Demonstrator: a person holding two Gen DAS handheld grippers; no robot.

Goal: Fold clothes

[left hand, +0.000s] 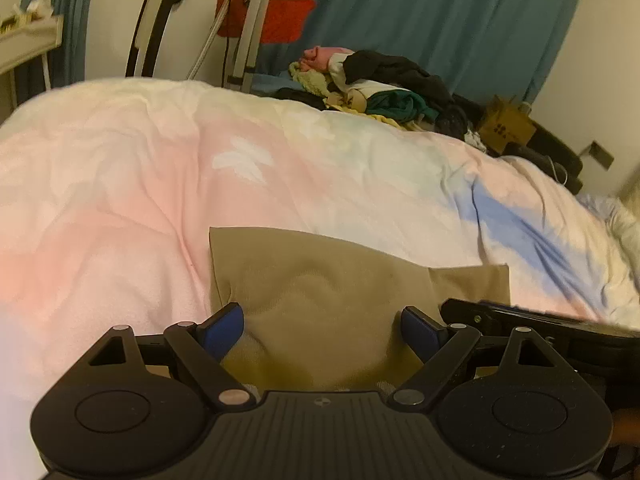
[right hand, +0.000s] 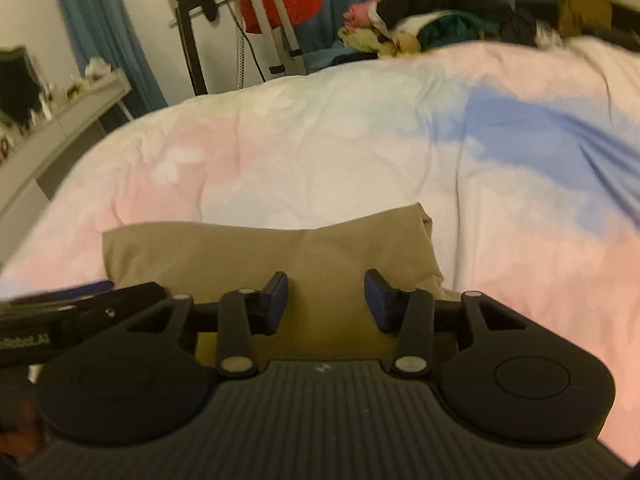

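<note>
Your tan cloth (left hand: 320, 280) lies flat on the bed (left hand: 120, 200), folded into a rectangle. Your left gripper (left hand: 322, 330) and right gripper (right hand: 326, 300) both hover spread wide over its near edge, holding nothing.

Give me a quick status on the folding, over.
Left tongs open, right tongs open, both low over the tan garment. Garment flat on the pastel duvet, nothing gripped. Clothes pile at far edge, not in the way.

A home bedroom: pastel duvet (left hand: 280, 168) on a bed, clothes heap (left hand: 384, 88), blue curtains (left hand: 440, 12).
</note>
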